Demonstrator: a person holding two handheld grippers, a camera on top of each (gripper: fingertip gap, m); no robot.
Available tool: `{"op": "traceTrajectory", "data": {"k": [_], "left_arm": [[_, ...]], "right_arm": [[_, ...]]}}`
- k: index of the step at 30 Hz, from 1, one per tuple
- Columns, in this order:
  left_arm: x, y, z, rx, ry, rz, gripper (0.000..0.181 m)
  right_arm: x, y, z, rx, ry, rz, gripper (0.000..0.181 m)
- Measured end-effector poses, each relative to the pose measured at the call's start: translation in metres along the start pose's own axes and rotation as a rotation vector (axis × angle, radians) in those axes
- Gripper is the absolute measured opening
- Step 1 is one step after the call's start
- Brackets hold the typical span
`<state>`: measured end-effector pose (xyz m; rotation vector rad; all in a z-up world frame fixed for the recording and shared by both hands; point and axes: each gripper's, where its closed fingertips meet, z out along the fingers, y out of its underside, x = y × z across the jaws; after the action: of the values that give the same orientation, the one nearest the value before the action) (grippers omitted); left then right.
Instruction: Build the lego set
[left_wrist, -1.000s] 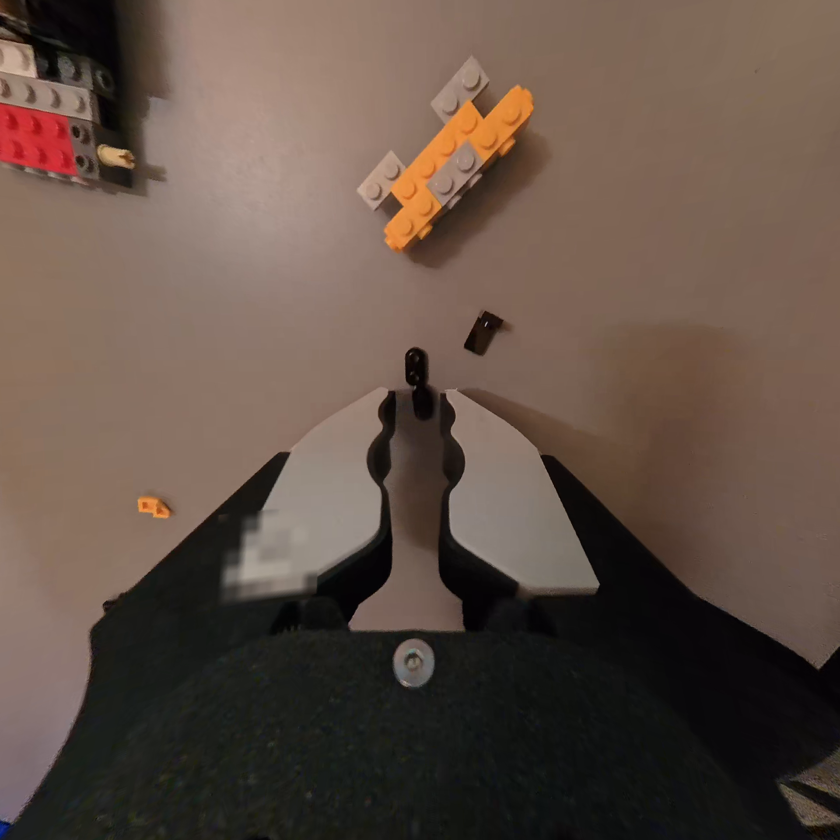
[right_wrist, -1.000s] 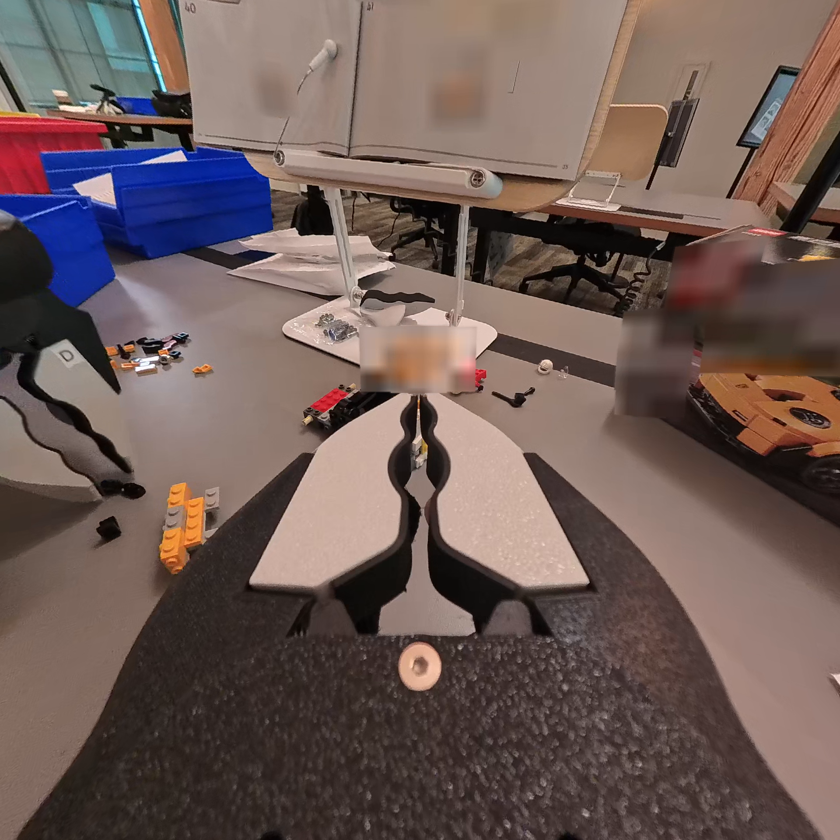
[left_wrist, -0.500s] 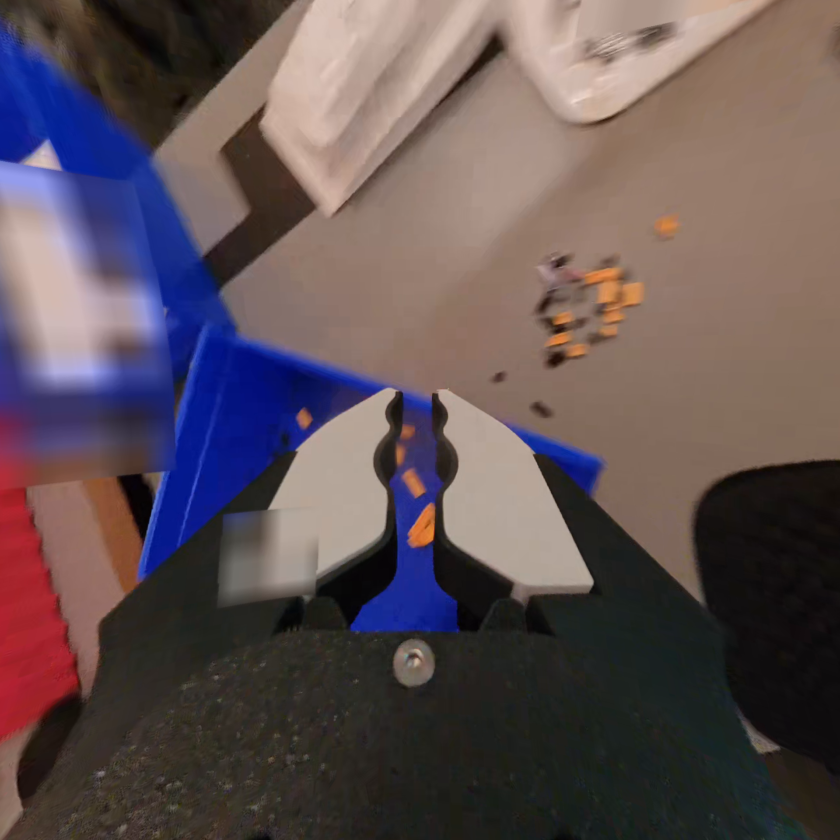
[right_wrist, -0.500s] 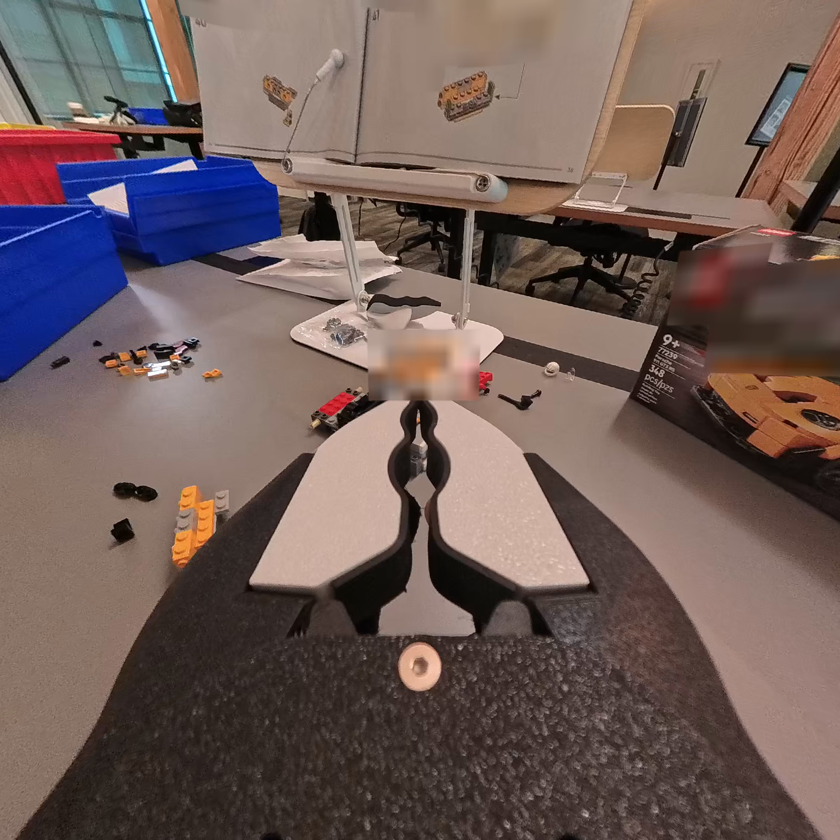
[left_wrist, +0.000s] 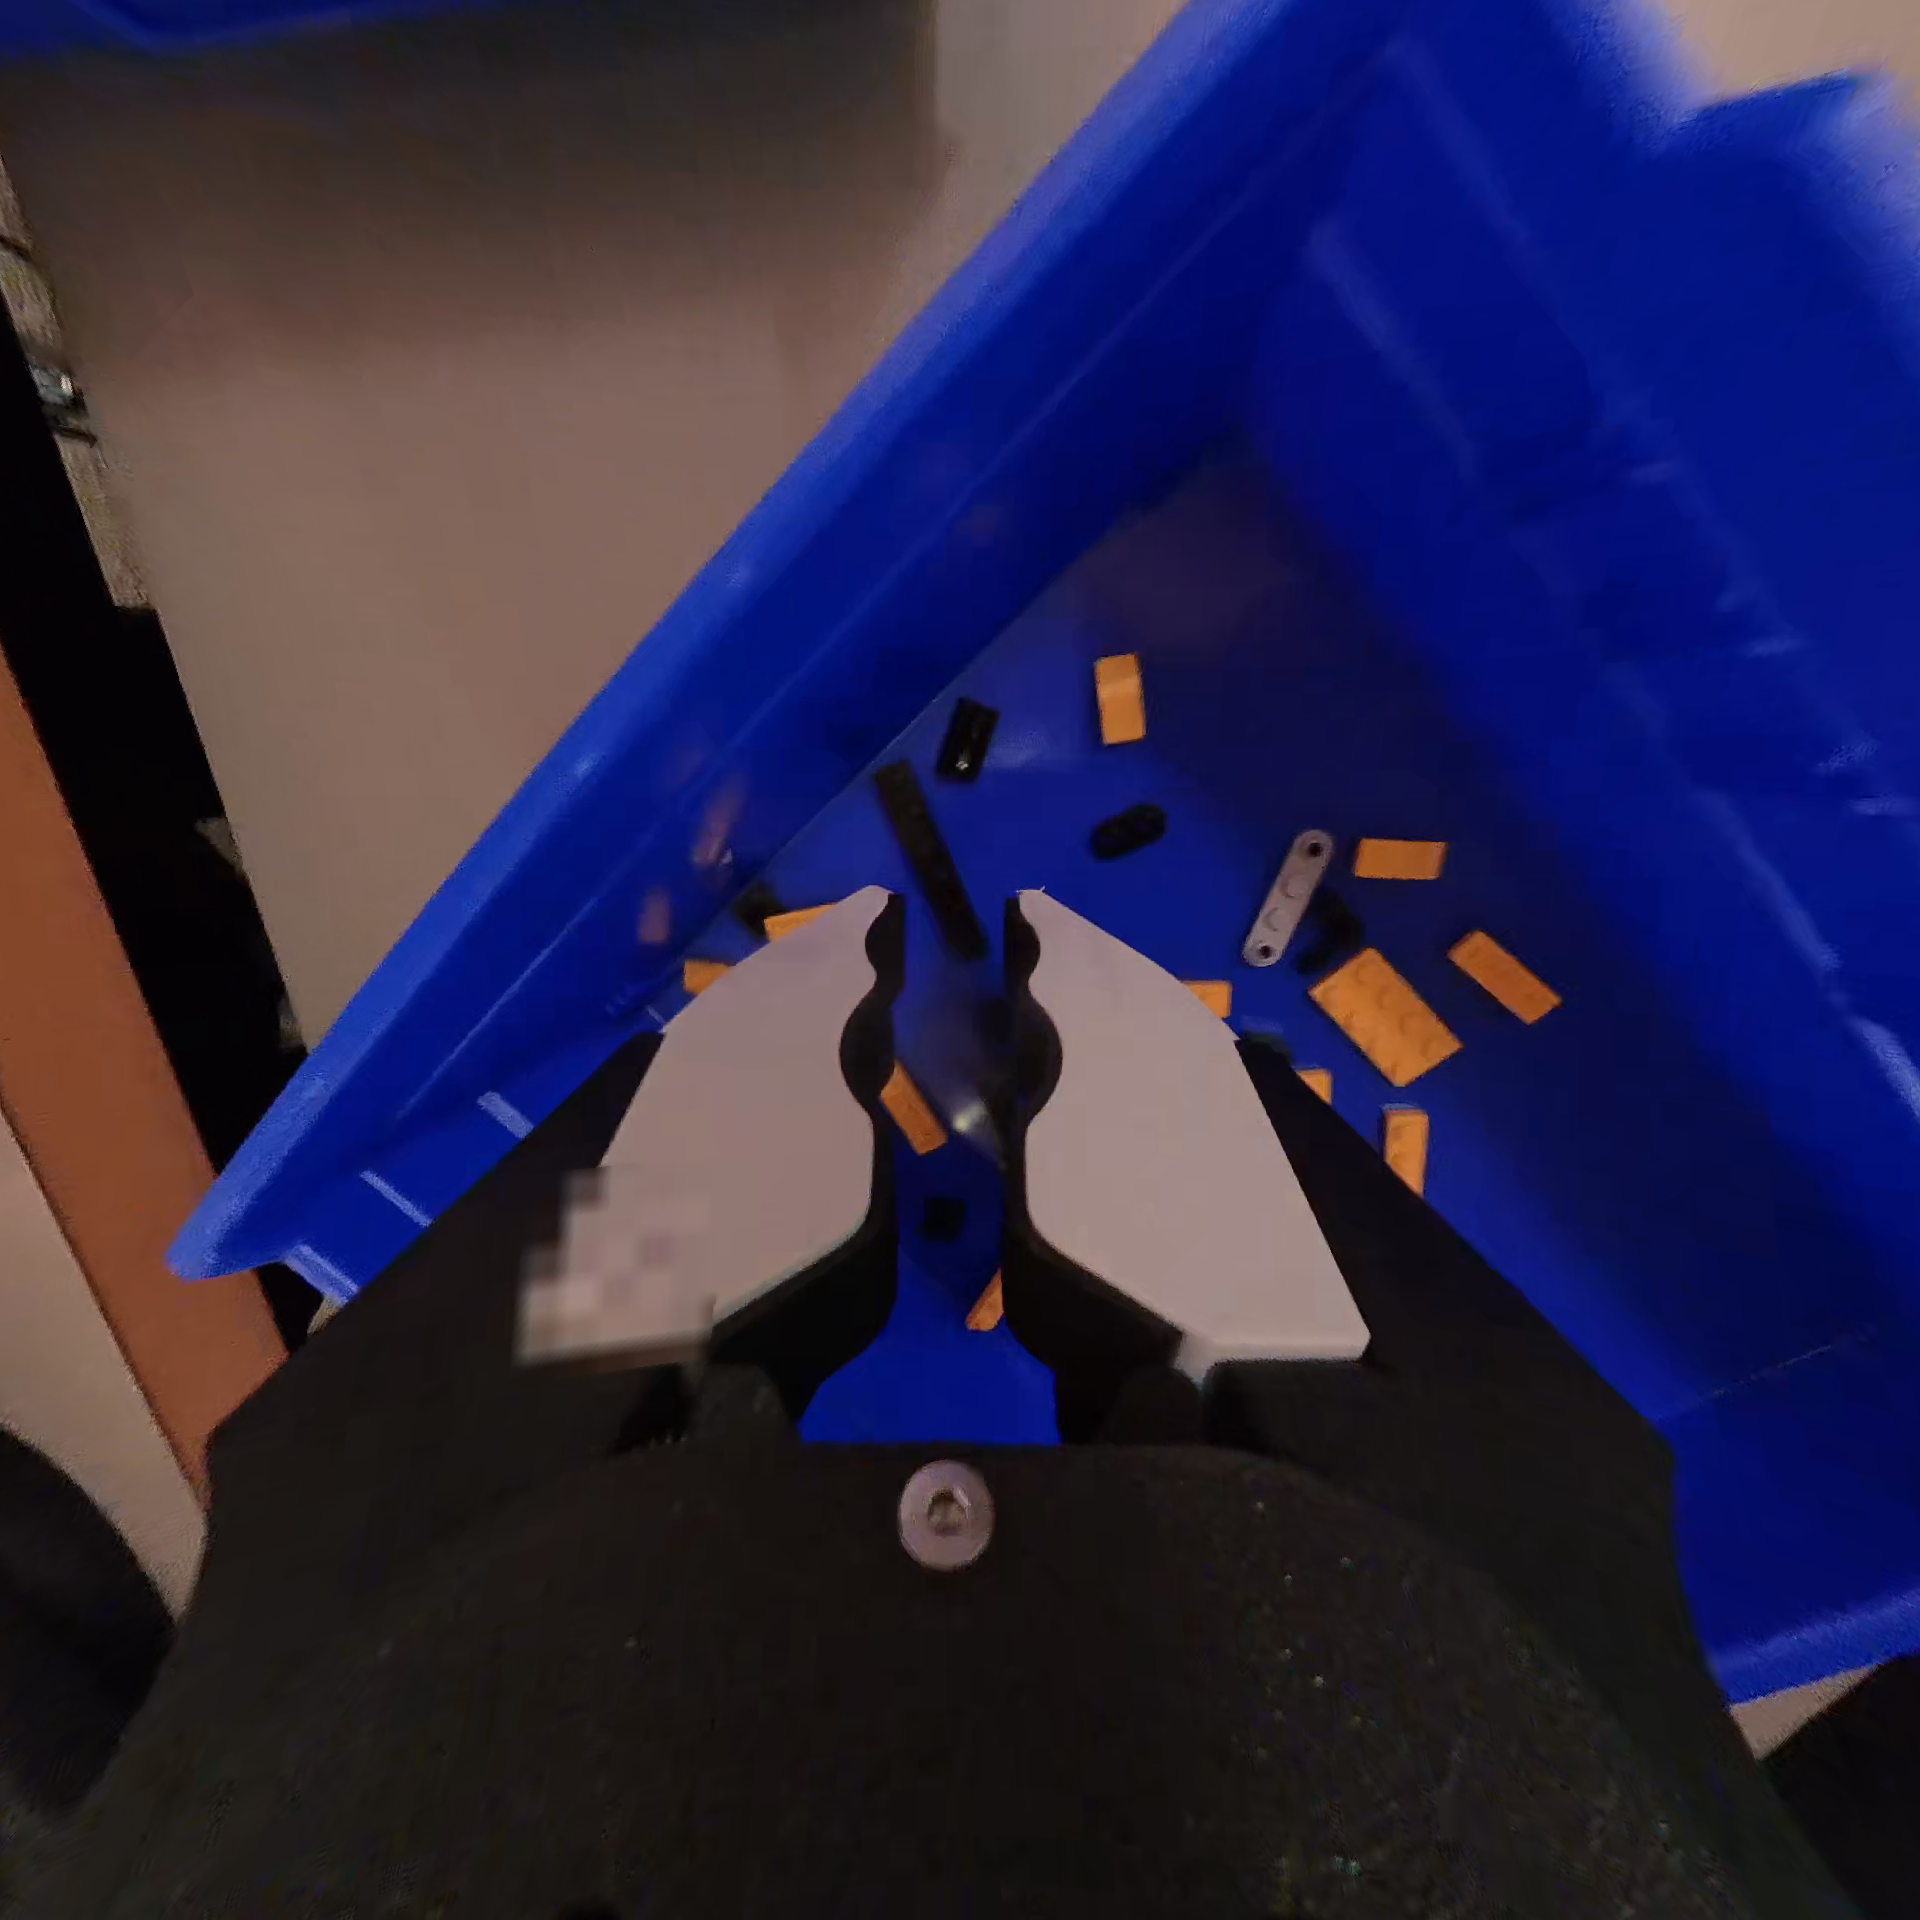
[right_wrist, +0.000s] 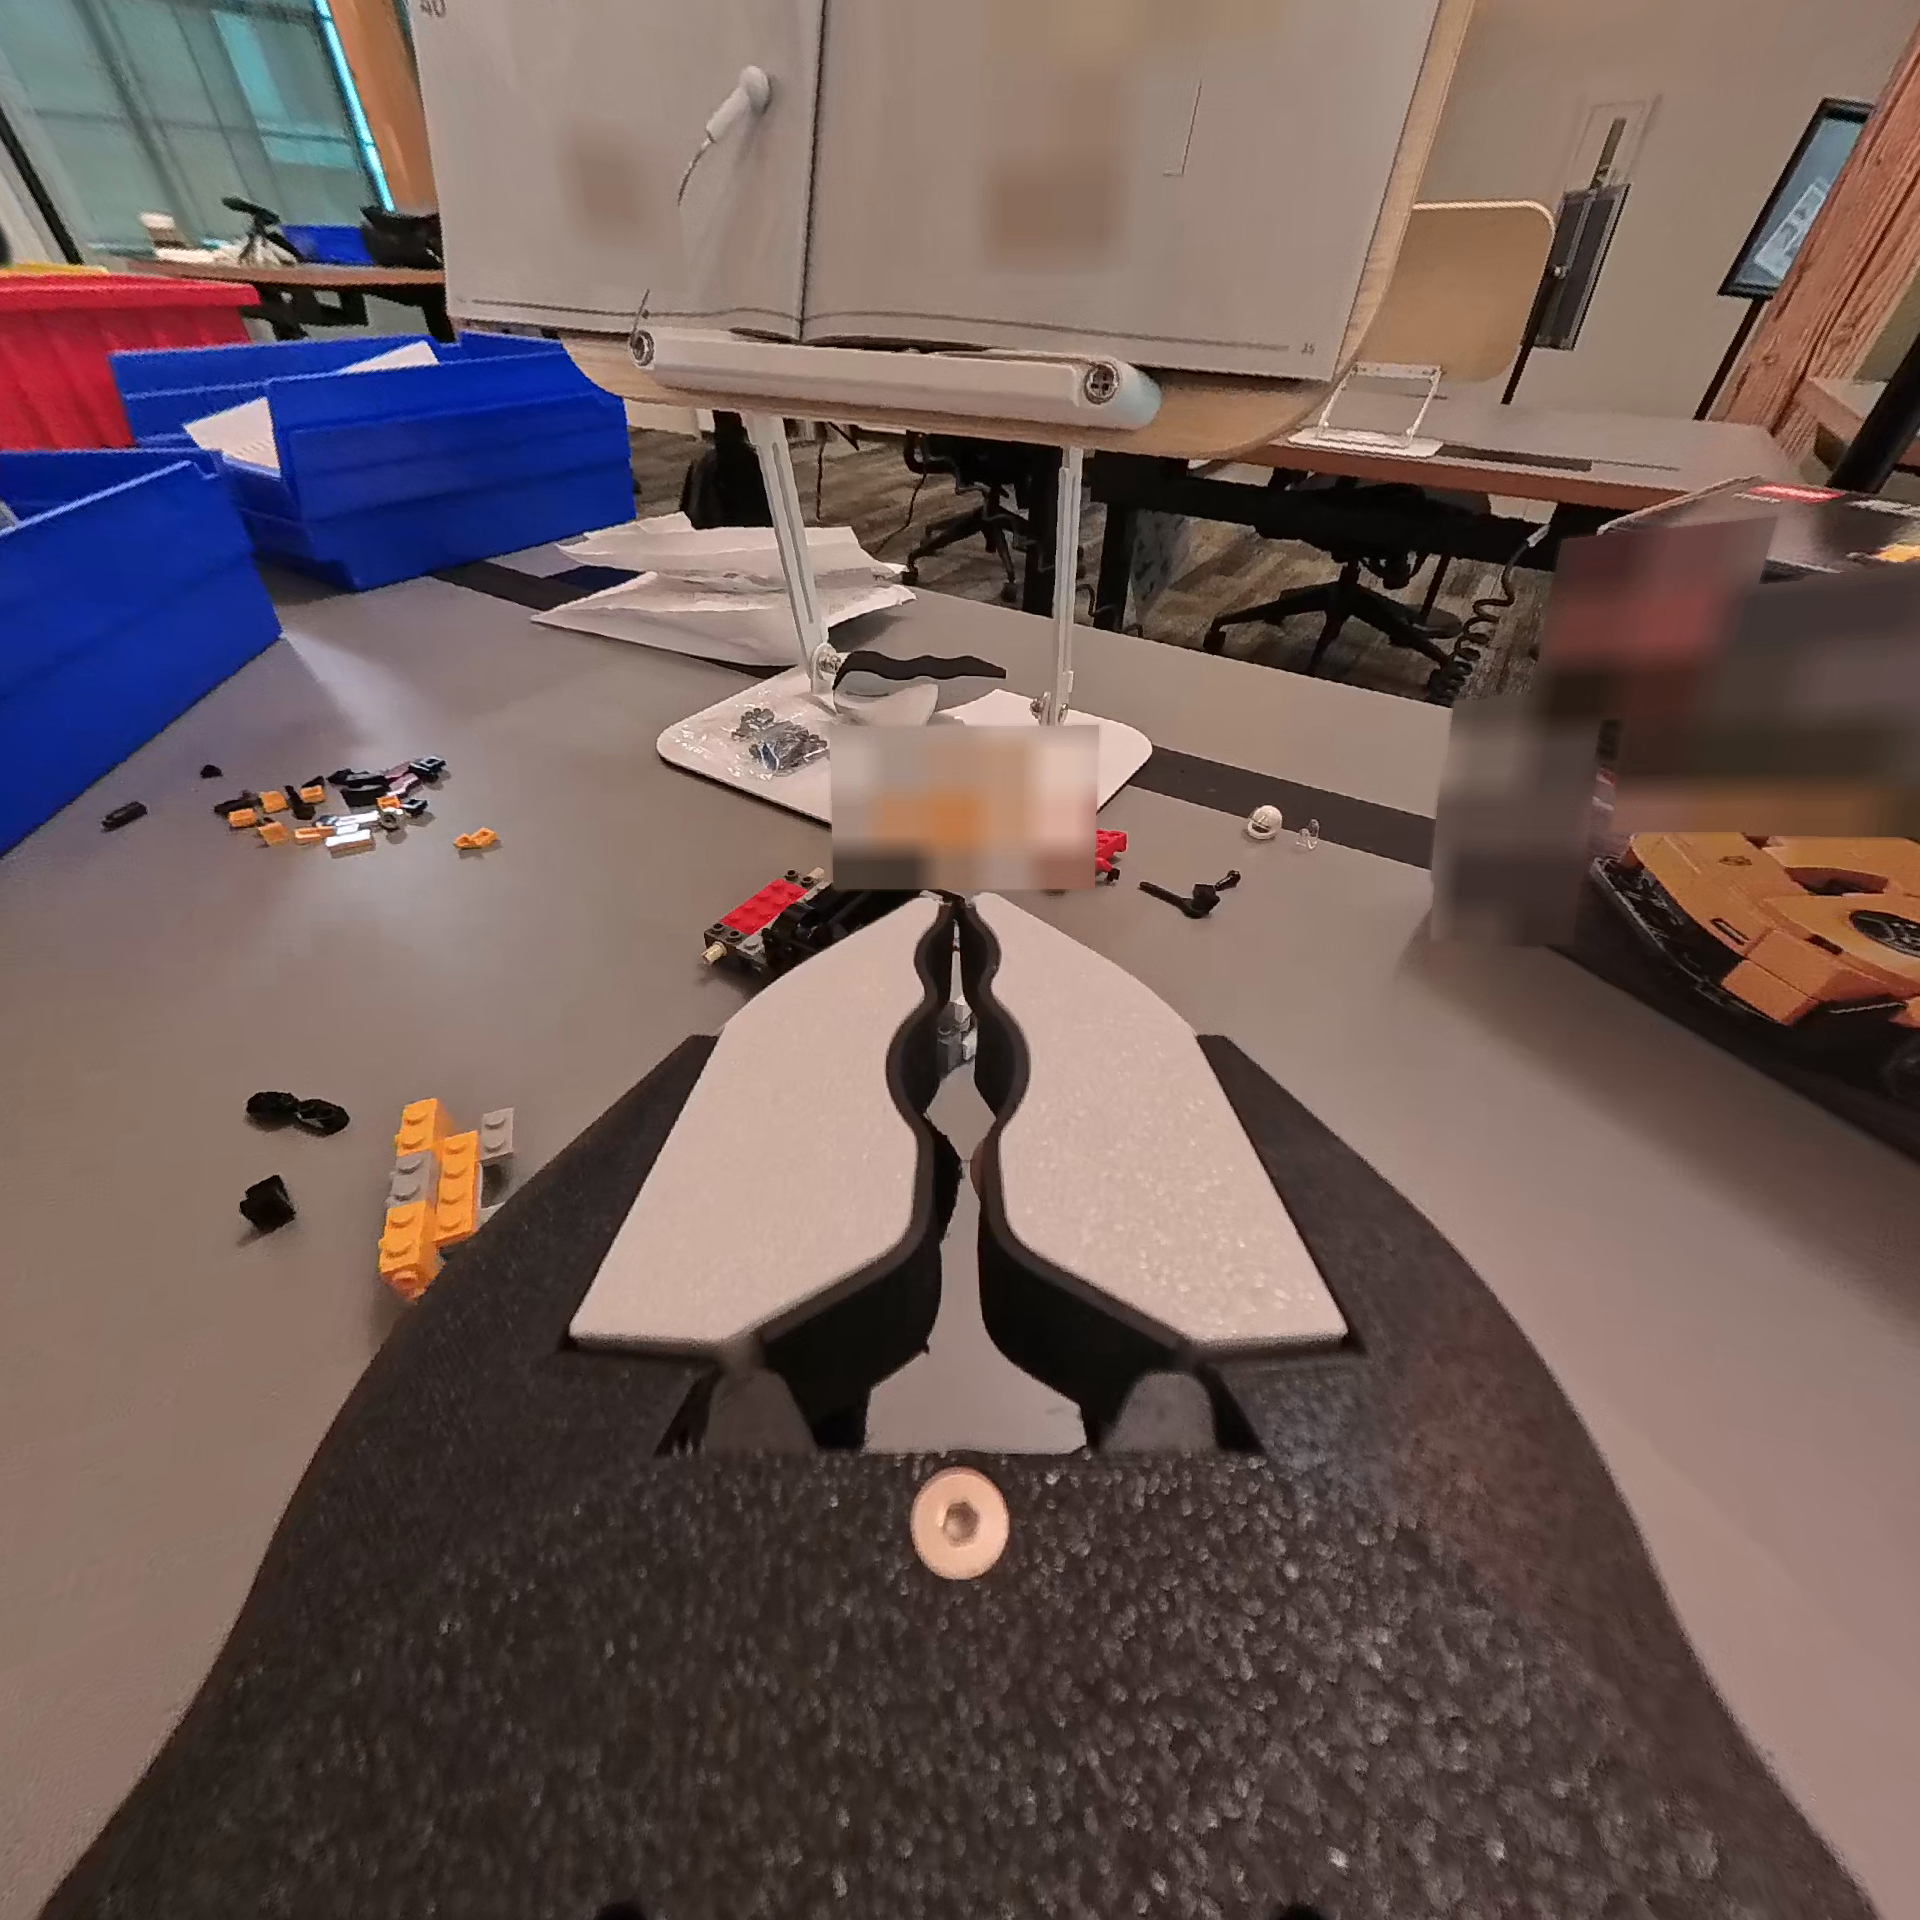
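Note:
My left gripper hangs over a blue bin, slightly open and empty. A long black plate lies on the bin floor just beyond its tips, among several orange pieces, a grey plate and other black pieces. My right gripper is low over the grey table, shut on a small grey piece held between its fingers. An orange and grey plate assembly lies to its left. A red and black chassis lies just ahead.
Two black pieces lie beside the assembly. A scatter of small parts lies at the far left near blue bins. The instruction book on its stand is ahead. The set's box is on the right. Spacing between my two grippers at the tips: around 65 cm. My left tips are roughly 7 cm from the grey plate.
My left gripper left the table beside the orange assembly, swung to the blue bin and now sits lower over its pieces. My right gripper has barely moved and stays shut.

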<state>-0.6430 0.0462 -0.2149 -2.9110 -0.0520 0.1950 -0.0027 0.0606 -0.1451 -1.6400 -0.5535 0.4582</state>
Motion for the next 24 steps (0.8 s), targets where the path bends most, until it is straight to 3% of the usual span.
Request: {"op": "traceTrajectory", "data": {"k": [7, 15, 18, 21, 24], "left_arm": [[-0.002, 0.031, 0.016, -0.202, 0.036, 0.023, 0.022], [0.01, 0.051, 0.027, -0.303, 0.096, 0.055, 0.018], [0.013, 0.048, 0.026, -0.278, 0.101, 0.086, 0.009], [0.036, 0.032, 0.01, -0.17, 0.258, 0.113, 0.009], [0.05, 0.016, -0.01, -0.065, 0.366, 0.141, 0.026]], "right_arm": [[0.001, 0.001, 0.0, -0.003, 0.0, 0.006, 0.0], [0.001, 0.002, 0.001, -0.009, -0.002, 0.005, 0.0], [0.001, 0.002, 0.001, -0.009, -0.003, 0.008, 0.0], [0.0, 0.002, 0.001, -0.01, -0.005, 0.009, 0.0], [0.0, 0.003, 0.001, -0.011, -0.006, 0.009, 0.0]]}}
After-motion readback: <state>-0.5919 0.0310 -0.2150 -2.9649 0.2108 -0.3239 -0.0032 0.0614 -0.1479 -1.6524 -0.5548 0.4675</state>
